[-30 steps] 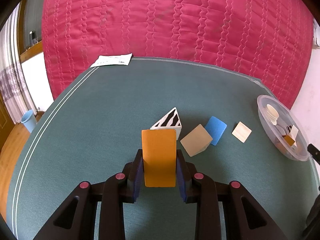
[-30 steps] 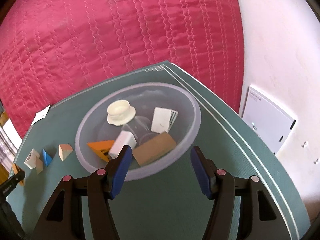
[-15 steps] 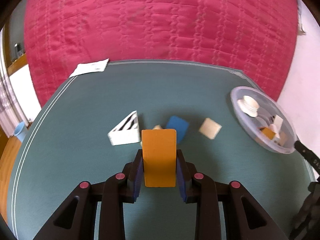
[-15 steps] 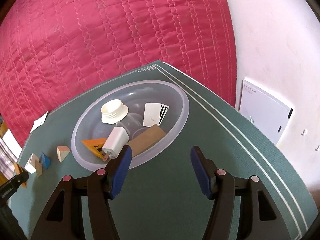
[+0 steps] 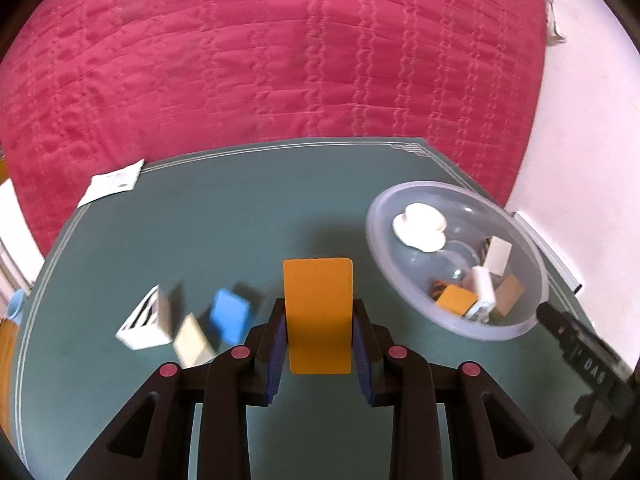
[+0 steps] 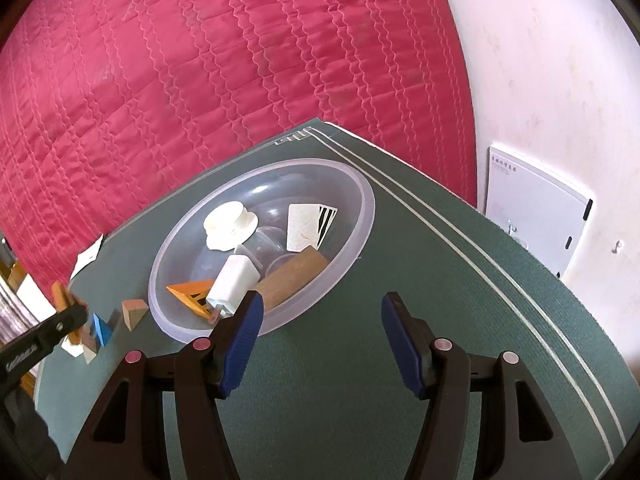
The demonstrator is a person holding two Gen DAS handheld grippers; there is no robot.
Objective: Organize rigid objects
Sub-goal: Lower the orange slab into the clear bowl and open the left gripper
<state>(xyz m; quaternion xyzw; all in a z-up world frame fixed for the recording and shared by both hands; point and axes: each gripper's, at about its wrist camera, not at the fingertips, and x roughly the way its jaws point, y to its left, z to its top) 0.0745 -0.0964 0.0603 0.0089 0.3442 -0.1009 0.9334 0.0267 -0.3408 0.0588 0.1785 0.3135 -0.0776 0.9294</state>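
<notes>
My left gripper (image 5: 318, 344) is shut on an orange rectangular block (image 5: 318, 312) and holds it above the green mat, left of the clear plastic bowl (image 5: 384, 256). The bowl (image 6: 352, 184) holds several pieces: a white cap (image 6: 230, 224), a striped white block (image 6: 310, 226), a brown block (image 6: 294, 274), a white plug-like piece (image 6: 232, 284) and an orange triangle (image 6: 192, 294). My right gripper (image 6: 322, 340) is open and empty, just in front of the bowl. On the mat lie a blue block (image 5: 228, 314), a beige block (image 5: 192, 340) and a striped white triangle (image 5: 146, 320).
The green mat (image 6: 360, 400) ends at a red quilted backdrop (image 5: 280, 60). A paper slip (image 5: 112, 184) lies at the mat's far left corner. A white wall panel (image 6: 532, 208) is at the right. The left gripper with its orange block shows at the right wrist view's left edge (image 6: 60, 300).
My left gripper has swung right with the orange block, so the bowl is now close on its right and the loose blocks lie to its left. My right gripper has drawn back slightly from the bowl.
</notes>
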